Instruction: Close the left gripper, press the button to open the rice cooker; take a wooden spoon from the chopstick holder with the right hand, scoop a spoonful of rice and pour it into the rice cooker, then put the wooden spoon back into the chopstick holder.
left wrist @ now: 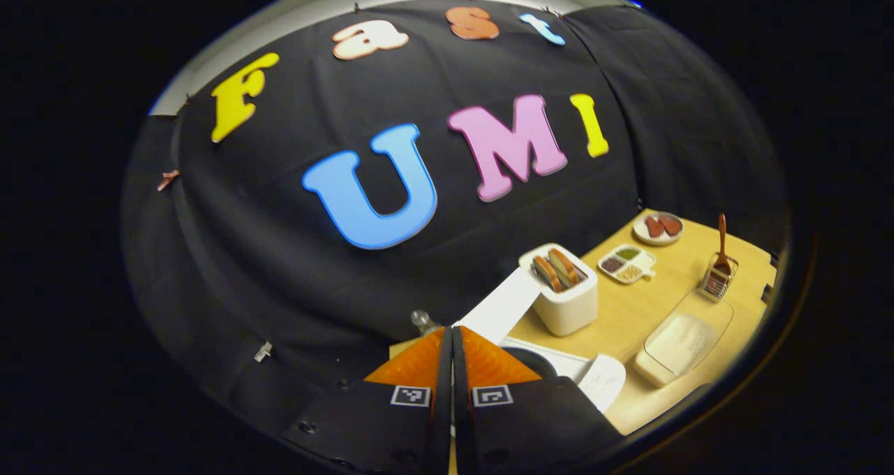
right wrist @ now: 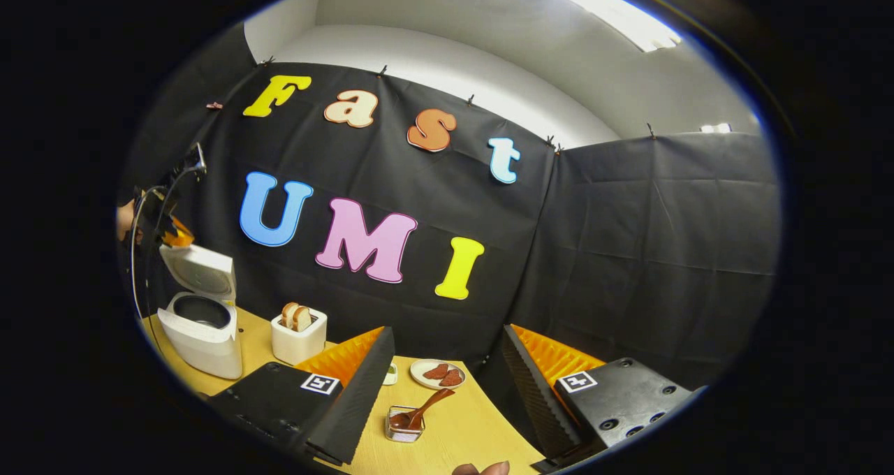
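The left tool (left wrist: 452,363) has its fingers pressed together with nothing between them, raised above the open cooker (right wrist: 201,328), whose lid (right wrist: 198,271) stands upright over the dark inner pot. The right tool (right wrist: 443,384) has its fingers spread wide apart and empty, held above the desk (right wrist: 461,426). Between them in the right gripper view the spoon (right wrist: 421,411) leans in the wire holder (right wrist: 404,425), handle tilted toward a small plate (right wrist: 437,374). A clear tray of rice (left wrist: 683,342) lies just beside the holder, and a toaster (left wrist: 562,290) with bread stands near the cooker.
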Available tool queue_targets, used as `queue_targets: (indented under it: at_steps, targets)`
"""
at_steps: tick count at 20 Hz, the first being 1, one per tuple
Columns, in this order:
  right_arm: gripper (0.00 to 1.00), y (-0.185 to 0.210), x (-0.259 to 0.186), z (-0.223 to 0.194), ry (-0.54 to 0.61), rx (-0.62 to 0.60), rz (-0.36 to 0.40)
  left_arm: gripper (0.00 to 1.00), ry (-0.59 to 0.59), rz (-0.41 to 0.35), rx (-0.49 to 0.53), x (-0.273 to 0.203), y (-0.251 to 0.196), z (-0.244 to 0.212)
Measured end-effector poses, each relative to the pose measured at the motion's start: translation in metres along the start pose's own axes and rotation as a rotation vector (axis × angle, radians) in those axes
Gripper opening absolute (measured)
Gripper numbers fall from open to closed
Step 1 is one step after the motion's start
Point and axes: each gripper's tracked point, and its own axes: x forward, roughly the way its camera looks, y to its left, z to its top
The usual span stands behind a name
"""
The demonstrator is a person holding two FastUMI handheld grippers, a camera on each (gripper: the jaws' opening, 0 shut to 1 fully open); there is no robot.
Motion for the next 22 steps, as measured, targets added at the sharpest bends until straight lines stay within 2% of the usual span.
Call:
queue_targets:
  at_steps: [1, 2, 3, 4, 5, 7, 10, 14, 19, 22]
  targets:
    - [0.97, -0.003, 0.0, -0.002, 0.001, 0.001, 0.004, 0.11, -0.079, 0.03, -0.017, -0.01, 0.003, 0.019]
    - [0.97, -0.004, 0.001, -0.005, 0.006, 0.004, 0.012, 0.2, -0.137, 0.057, -0.038, -0.022, 0.005, 0.032]
    - [0.97, -0.005, 0.001, -0.008, 0.012, 0.006, 0.024, 0.38, -0.175, 0.078, -0.068, -0.038, 0.009, 0.04]
    - [0.97, -0.007, 0.002, -0.012, 0.017, 0.008, 0.038, 0.34, -0.193, 0.093, -0.106, -0.05, 0.009, 0.044]
    - [0.97, -0.011, 0.004, -0.014, 0.019, 0.01, 0.046, 0.72, -0.199, 0.107, -0.145, -0.059, 0.006, 0.043]
    - [0.97, -0.019, 0.013, -0.025, 0.031, 0.022, 0.062, 1.0, -0.2, 0.15, -0.209, -0.075, 0.0, 0.042]
    - [0.97, -0.025, 0.032, -0.056, 0.084, 0.056, 0.101, 0.97, -0.239, 0.209, -0.285, -0.106, -0.011, 0.052]
    - [0.98, -0.015, 0.056, -0.125, 0.237, 0.181, 0.218, 0.97, -0.224, 0.256, -0.295, -0.132, -0.043, 0.054]
    - [0.98, -0.018, 0.09, -0.205, 0.382, 0.292, 0.257, 0.96, -0.201, 0.311, -0.381, -0.145, -0.099, 0.057]
    - [0.97, -0.014, 0.109, -0.244, 0.45, 0.339, 0.313, 0.97, -0.16, 0.309, -0.414, -0.148, -0.13, 0.052]
